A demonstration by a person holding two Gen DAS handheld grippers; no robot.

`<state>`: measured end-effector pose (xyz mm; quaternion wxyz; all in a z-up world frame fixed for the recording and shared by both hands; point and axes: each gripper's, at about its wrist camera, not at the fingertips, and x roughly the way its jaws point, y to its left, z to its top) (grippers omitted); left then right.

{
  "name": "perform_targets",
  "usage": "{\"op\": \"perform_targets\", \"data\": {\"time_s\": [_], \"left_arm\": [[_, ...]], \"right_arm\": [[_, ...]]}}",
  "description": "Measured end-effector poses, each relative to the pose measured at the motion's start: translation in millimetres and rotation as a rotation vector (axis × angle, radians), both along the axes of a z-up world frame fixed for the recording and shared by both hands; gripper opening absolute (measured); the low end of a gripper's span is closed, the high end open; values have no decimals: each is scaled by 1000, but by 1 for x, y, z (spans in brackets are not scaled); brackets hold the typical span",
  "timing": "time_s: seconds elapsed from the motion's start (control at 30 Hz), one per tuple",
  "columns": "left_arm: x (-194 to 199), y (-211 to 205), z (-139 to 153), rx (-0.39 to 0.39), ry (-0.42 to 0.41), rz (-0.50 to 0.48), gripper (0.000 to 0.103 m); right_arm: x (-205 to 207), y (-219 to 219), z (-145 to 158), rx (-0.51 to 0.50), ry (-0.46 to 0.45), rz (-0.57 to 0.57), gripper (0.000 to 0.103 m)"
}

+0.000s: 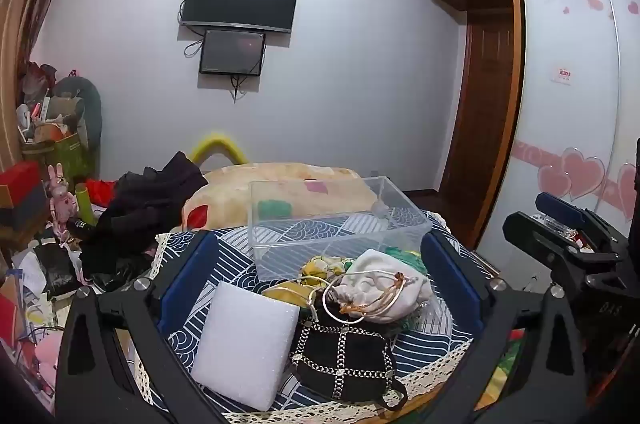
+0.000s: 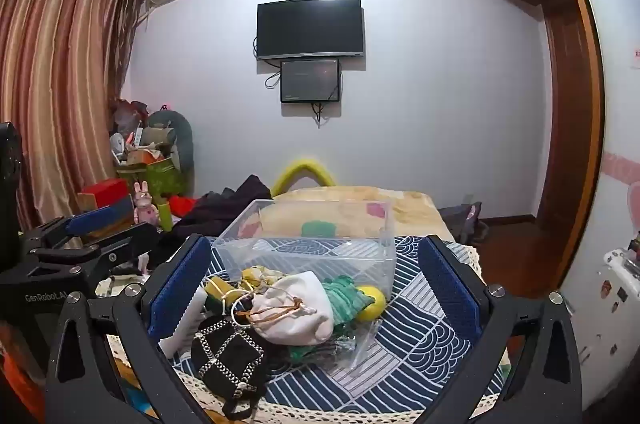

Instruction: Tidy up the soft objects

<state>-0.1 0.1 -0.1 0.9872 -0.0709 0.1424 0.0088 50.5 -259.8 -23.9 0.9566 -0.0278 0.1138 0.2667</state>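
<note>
Directly ahead of the left gripper (image 1: 320, 276), between its spread fingers, a white drawstring pouch (image 1: 384, 288) lies atop a black chain-trimmed bag (image 1: 344, 356), with a white foam block (image 1: 246, 344) just left. Beyond them stands a clear plastic box (image 1: 336, 220) on the patterned cloth (image 1: 424, 348). The right gripper (image 2: 316, 288) also gapes wide, holding nothing, the pouch (image 2: 296, 308) between its fingers and a yellow ball (image 2: 372, 298) right of it.

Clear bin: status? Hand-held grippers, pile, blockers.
Left hand-held gripper and right hand-held gripper open, empty. Clear bin empty. Soft pile in front: white pouch, black bag, foam block. Nothing blocking.
</note>
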Motion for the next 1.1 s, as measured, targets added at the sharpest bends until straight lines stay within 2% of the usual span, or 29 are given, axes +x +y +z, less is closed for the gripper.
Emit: {"op": "perform_targets", "data": {"time_s": [0.4, 1.1], "left_arm": [[2, -1, -4, 10, 12, 4, 102], [-3, -6, 0, 33, 3, -8, 102]], "right_arm": [[4, -1, 1, 2, 37, -8, 103], [4, -2, -3, 10, 41, -10, 103]]}}
